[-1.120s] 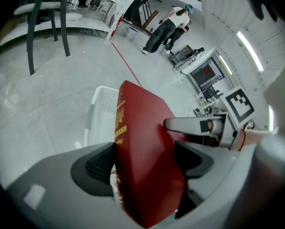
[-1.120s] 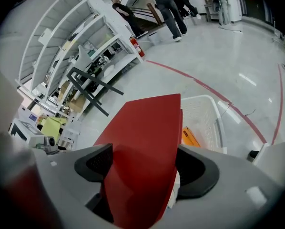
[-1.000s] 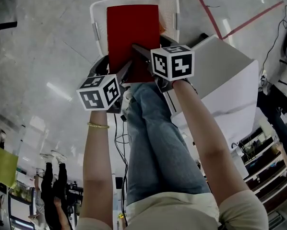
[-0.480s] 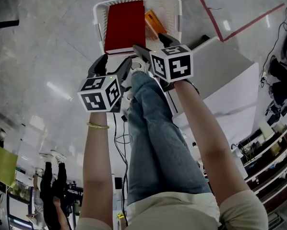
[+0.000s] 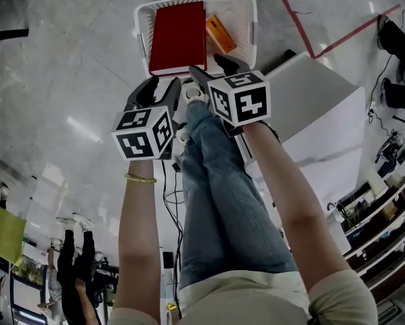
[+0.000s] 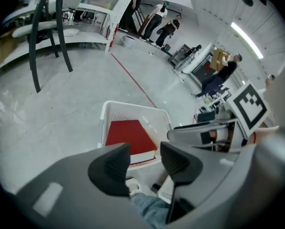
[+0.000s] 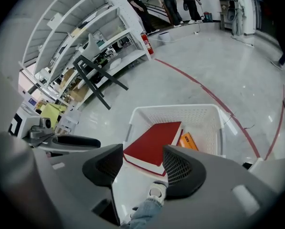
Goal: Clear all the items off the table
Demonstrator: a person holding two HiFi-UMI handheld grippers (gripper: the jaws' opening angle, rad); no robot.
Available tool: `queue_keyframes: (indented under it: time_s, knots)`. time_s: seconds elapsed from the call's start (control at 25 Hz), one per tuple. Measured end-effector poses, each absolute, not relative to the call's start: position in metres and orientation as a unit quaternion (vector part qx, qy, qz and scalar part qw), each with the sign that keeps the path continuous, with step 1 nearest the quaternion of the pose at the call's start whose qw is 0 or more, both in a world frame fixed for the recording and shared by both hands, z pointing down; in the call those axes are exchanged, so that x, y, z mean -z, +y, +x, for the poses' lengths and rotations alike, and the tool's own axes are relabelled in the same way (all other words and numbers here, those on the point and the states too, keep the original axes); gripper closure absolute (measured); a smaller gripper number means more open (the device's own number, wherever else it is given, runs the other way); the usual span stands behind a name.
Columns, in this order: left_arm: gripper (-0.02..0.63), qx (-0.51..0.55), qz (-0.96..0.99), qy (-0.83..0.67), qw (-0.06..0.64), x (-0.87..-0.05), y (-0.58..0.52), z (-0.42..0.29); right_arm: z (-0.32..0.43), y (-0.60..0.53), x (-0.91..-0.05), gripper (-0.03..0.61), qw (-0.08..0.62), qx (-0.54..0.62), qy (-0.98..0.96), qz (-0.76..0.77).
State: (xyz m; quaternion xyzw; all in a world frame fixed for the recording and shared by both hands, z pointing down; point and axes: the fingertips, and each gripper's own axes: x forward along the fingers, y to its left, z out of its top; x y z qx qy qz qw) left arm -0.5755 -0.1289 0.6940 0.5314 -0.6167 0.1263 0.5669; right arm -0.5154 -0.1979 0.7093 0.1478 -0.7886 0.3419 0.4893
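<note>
A red book lies flat in the white basket on the floor, with an orange box beside it on the right. My left gripper hovers just short of the basket's near rim, above the person's jeans. Its jaws are closing with nothing between them. My right gripper is next to it, a little higher, its jaws also closing on nothing. The left gripper view shows the book beyond the empty left gripper. The right gripper view shows the book and the orange box past the right gripper.
A white table stands to the right of the person's legs. A red line runs across the grey floor past the basket. Shelving and a dark stool stand farther off, and people are in the distance.
A second ago the red book was up between both grippers over the basket. It now lies in the basket, and both grippers have let go, drawn back a little and narrowed their jaws.
</note>
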Motion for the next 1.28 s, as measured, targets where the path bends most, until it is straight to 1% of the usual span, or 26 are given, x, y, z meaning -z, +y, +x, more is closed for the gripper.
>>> queue_keyframes:
  time_s: [0.08, 0.24, 0.32, 0.36, 0.44, 0.52, 0.64, 0.72, 1.08, 1.28]
  knots:
    - [0.425, -0.13, 0.53, -0.615, 0.568, -0.692, -0.128, -0.575, -0.516, -0.195, -0.705, 0.341, 0.487, -0.342, -0.79, 0.147]
    - [0.457, -0.13, 0.532, -0.616, 0.567, -0.688, -0.129, -0.573, -0.518, -0.193, -0.698, 0.387, 0.48, -0.343, -0.793, 0.151]
    - [0.499, -0.132, 0.53, -0.619, 0.565, -0.687, -0.128, -0.573, -0.517, -0.191, -0.696, 0.433, 0.477, -0.347, -0.793, 0.154]
    - [0.526, -0.133, 0.53, -0.62, 0.563, -0.685, -0.128, -0.572, -0.517, -0.19, -0.696, 0.437, 0.476, -0.349, -0.792, 0.155]
    - [0.549, -0.136, 0.532, -0.621, 0.559, -0.682, -0.129, -0.571, -0.516, -0.188, -0.693, 0.462, 0.475, -0.35, -0.792, 0.157]
    - [0.566, -0.138, 0.534, -0.621, 0.556, -0.679, -0.13, -0.569, -0.515, -0.188, -0.69, 0.488, 0.472, -0.349, -0.793, 0.162]
    - [0.591, -0.139, 0.534, -0.623, 0.555, -0.676, -0.13, -0.567, -0.513, -0.189, -0.684, 0.553, 0.467, -0.347, -0.794, 0.176]
    - [0.603, -0.141, 0.533, -0.625, 0.553, -0.675, -0.13, -0.567, -0.512, -0.188, -0.68, 0.578, 0.464, -0.347, -0.795, 0.181]
    - [0.604, -0.134, 0.55, -0.623, 0.54, -0.659, -0.135, -0.563, -0.512, -0.186, -0.664, 0.58, 0.463, -0.319, -0.807, 0.183]
    - [0.604, -0.123, 0.546, -0.628, 0.541, -0.65, -0.132, -0.565, -0.512, -0.182, -0.651, 0.58, 0.448, -0.322, -0.814, 0.182]
